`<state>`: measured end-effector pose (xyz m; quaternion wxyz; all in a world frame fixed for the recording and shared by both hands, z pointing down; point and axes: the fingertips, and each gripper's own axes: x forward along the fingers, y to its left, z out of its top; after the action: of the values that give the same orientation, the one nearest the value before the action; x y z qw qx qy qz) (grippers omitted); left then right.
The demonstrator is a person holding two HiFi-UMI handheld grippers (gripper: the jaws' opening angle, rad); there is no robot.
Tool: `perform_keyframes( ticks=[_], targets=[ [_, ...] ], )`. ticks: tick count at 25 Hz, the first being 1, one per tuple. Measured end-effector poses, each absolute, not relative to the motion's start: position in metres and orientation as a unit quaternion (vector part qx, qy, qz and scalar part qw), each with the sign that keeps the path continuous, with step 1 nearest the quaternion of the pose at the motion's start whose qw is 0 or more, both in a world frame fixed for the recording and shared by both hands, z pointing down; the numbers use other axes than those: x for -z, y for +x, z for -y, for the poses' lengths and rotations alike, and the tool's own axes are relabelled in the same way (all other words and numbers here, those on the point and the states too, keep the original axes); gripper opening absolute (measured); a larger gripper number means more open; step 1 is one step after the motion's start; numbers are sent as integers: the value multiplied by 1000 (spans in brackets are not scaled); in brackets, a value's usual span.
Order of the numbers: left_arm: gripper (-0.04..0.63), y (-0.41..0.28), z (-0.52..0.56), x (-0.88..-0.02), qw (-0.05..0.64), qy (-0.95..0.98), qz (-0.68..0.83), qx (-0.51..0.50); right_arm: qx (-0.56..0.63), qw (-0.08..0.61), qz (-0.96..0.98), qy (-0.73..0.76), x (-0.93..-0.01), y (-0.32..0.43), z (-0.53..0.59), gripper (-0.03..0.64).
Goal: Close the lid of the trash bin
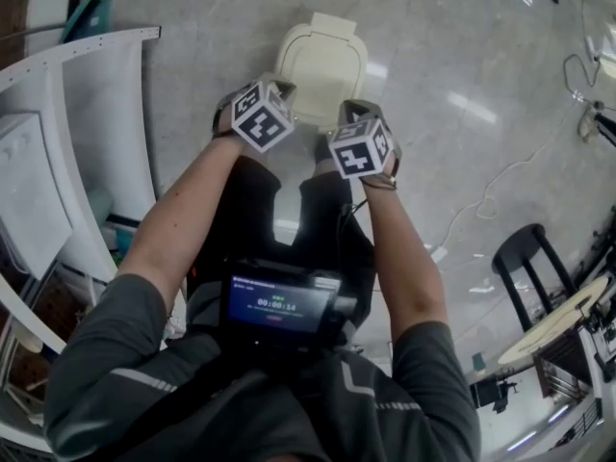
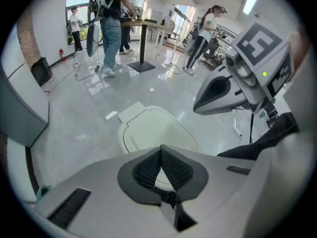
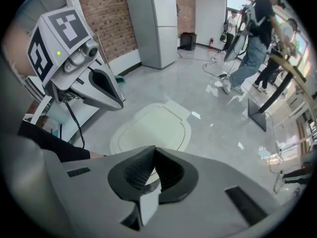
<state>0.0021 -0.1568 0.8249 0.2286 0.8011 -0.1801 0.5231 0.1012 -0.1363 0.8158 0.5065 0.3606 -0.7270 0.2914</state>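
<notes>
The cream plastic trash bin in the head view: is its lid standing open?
No, the cream plastic lid lies flat and shut, and no opening shows beneath it.

Head view looks steeply down from above; each gripper view looks close along its jaws, tilted downward; all three share the bin lid

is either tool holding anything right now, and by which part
Nothing is held: the left tool and right tool are both shut and empty, above the closed bin lid.
</notes>
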Motion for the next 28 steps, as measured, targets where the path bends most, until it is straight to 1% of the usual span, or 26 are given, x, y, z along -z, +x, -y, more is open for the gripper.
perform_keyframes(
  ticks=[5,10,17,23,28],
  targets=[
    [6,19,209,-750,211,833,260,-440,-248,456,753,404,-742,107,175,12],
    [6,32,255,-669,170,856,301,-383,-240,396,770,440,-673,114,210,11],
    [6,15,280,-529,141,868,366,-303,-215,321,793,471,-544,105,236,11],
    [6,12,302,-476,114,881,385,-250,-191,280,802,491,-498,119,250,11],
    [6,12,297,-445,107,890,388,-213,-171,250,812,499,-468,123,250,11]
  ],
)
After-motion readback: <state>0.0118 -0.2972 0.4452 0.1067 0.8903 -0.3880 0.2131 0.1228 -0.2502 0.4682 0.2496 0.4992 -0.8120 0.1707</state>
